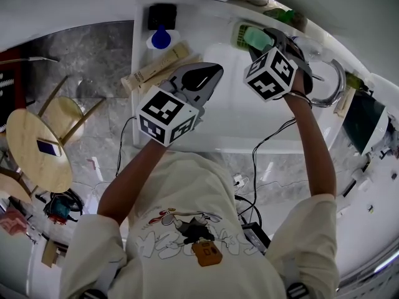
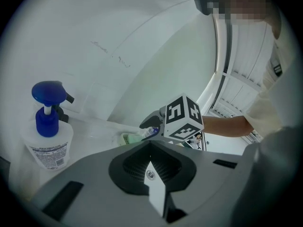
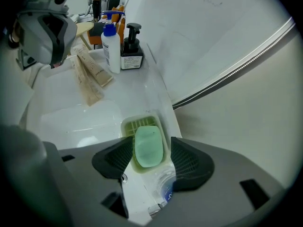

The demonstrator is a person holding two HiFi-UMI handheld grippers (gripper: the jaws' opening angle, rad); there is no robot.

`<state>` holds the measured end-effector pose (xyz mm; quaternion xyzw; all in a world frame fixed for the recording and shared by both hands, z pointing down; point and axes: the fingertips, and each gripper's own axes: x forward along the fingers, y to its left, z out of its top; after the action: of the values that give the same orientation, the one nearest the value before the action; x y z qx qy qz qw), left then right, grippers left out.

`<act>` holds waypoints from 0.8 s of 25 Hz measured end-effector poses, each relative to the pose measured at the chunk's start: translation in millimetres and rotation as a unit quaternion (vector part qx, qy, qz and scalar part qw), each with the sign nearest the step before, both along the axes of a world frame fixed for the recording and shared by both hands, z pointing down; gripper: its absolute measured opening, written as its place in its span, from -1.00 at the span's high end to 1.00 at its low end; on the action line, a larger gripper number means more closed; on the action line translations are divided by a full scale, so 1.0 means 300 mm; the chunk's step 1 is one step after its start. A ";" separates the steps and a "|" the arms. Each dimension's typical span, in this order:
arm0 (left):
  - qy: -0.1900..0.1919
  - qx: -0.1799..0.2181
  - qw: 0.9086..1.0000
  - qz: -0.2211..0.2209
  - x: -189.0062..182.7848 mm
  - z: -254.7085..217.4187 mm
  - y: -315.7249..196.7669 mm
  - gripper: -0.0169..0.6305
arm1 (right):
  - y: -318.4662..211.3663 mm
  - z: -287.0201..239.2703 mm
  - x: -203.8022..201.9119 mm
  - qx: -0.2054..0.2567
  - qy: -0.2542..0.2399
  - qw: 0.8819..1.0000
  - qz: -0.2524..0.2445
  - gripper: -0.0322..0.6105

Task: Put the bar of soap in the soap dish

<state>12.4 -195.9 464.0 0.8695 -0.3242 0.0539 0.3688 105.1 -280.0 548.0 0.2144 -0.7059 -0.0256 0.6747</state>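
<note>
- The white sink counter (image 1: 249, 123) runs along the wall, with its basin in front of the person.
- The left gripper (image 2: 150, 169) hangs above the basin. Its jaws are pressed together with nothing between them.
- The right gripper (image 3: 150, 156) is at the counter's back edge, jaws spread apart, one on each side of the soap dish (image 3: 137, 125).
- A spray bottle (image 3: 111, 48) with a blue head and a black pump bottle (image 3: 131, 51) stand together at the far corner, well apart from the dish.
- Two tan tubes (image 3: 90, 74) lie side by side on the counter near those bottles.
- The yellow-green dish sits by the wall edge, its slatted floor showing at the far end.
- The pale green bar of soap (image 3: 149, 146) lies flat in the dish, directly between the open jaws. Neither pad clamps it.
</note>
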 end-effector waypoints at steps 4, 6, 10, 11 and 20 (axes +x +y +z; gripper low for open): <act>-0.001 0.004 1.000 0.004 -0.003 -0.011 0.005 0.92 | 0.010 -0.031 -0.013 0.010 -0.033 0.999 0.026 0.15; 0.002 0.004 1.000 0.007 0.002 -0.013 0.010 0.92 | 0.009 -0.049 -0.013 0.022 -0.048 0.998 0.044 0.30; 0.001 0.010 1.000 0.014 0.006 -0.028 0.023 0.92 | 0.004 -0.094 0.001 0.051 -0.068 0.994 0.073 0.50; 0.000 0.012 1.000 0.015 0.005 -0.035 0.025 0.92 | 0.004 -0.106 0.001 0.056 -0.076 0.992 0.081 0.55; -0.007 0.029 0.999 0.030 0.004 -0.094 0.071 0.92 | 0.051 -0.195 -0.012 0.089 -0.122 0.981 0.120 0.85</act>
<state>13.6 -174.7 435.8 0.8890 -0.3017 0.0618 0.3389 101.4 -264.6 489.5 0.3586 -0.7467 0.0194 0.5599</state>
